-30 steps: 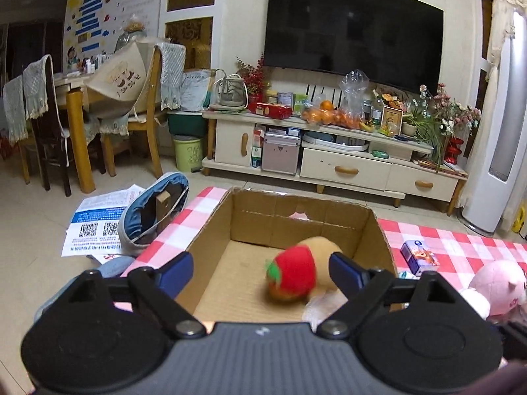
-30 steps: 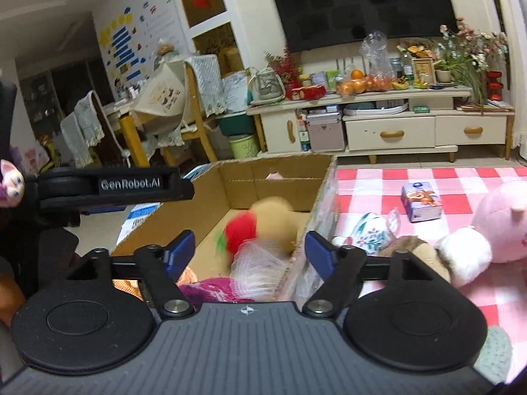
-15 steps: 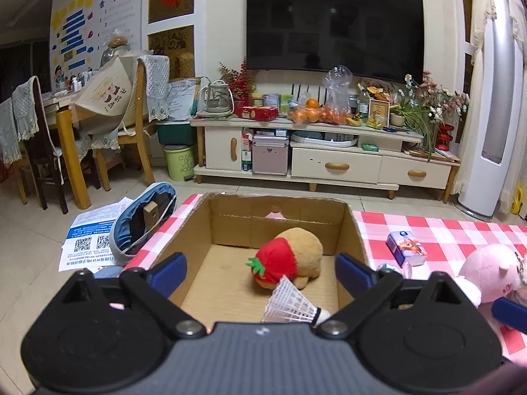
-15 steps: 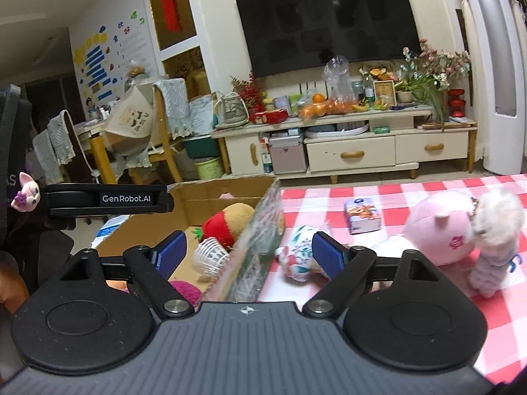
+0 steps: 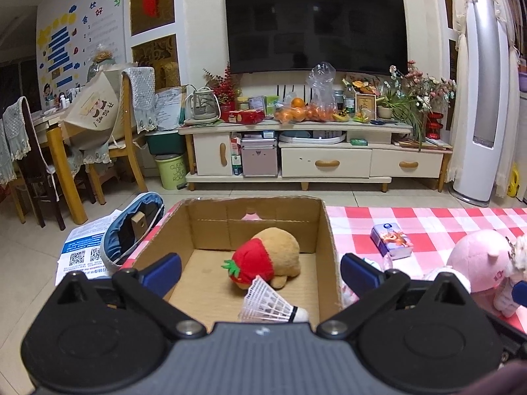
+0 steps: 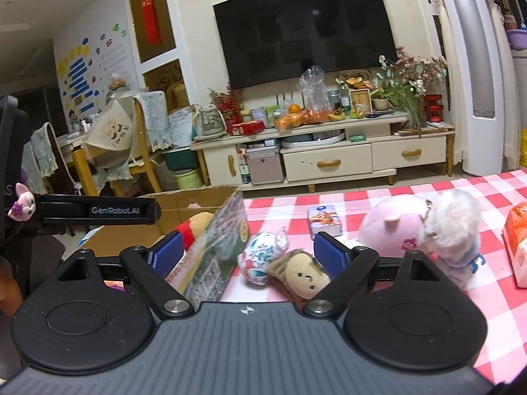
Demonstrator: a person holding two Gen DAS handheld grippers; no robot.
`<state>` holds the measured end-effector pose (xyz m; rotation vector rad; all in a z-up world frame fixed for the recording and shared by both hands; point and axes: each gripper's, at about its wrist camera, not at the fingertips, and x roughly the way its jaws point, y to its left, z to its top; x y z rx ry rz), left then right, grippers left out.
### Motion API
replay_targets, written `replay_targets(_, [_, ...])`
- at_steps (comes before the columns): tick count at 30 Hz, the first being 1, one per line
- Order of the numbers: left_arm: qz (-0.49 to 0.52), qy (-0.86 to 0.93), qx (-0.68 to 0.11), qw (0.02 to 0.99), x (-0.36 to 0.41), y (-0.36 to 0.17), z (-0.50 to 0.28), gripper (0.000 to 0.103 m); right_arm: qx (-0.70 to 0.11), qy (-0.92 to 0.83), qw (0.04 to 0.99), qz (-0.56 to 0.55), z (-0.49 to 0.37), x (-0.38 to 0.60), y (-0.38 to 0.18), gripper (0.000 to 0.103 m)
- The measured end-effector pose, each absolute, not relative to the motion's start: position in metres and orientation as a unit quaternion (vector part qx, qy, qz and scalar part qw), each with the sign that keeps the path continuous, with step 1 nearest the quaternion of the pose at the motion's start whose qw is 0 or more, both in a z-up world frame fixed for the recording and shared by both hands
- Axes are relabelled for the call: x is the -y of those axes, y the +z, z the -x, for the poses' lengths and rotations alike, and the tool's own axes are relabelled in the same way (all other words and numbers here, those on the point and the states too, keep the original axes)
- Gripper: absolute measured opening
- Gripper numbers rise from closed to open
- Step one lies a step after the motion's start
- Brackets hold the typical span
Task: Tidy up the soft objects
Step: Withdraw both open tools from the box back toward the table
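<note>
The cardboard box [image 5: 329, 240] occupies the frame centre on the checked surface [image 5: 428, 227]. Inside it lie the brown plush [image 5: 280, 247] and, at lower centre, the shuttlecock [image 5: 273, 306]. Left gripper [image 5: 260, 270] jaws have just been opening and stand spread, empty. Right gripper [image 6: 248, 250] jaws likewise.

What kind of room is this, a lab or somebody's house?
Most likely a home living room: a large wall television above a cream TV cabinet cluttered with fruit and flowers, a dining table with chairs to one side, and plush toys on a checked cloth.
</note>
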<state>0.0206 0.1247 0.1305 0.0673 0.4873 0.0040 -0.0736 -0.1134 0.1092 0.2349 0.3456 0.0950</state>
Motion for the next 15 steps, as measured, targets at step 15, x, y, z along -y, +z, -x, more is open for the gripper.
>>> replay_targets(15, [-0.063,-0.018,-0.243,0.968,-0.094,0.128,-0.016,0.102,-0.156,0.012,0.979,-0.130,0.088,0.119,0.105,0.103])
